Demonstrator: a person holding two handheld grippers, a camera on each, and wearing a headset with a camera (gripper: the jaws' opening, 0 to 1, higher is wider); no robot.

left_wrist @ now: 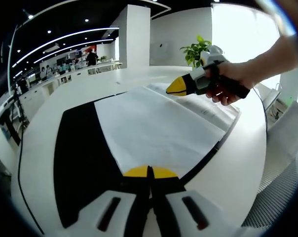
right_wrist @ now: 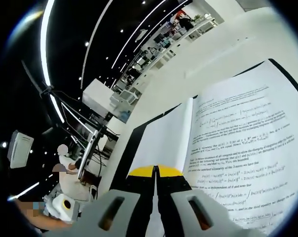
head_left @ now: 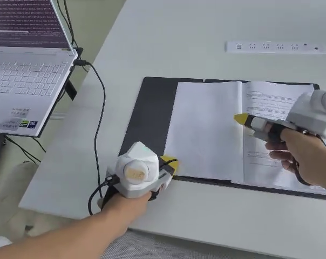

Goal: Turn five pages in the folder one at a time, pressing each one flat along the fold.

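Flatly open black folder (head_left: 152, 118), smooth white page (head_left: 206, 129) (rectangular)

The folder (head_left: 152, 118) has a matt black cover and smooth white paper pages (head_left: 206, 129). The tabletop (head_left: 179, 32) is smooth, matt white. The left gripper (head_left: 171, 163) and right gripper (head_left: 239, 118) have white plastic shells, faintly glossy.
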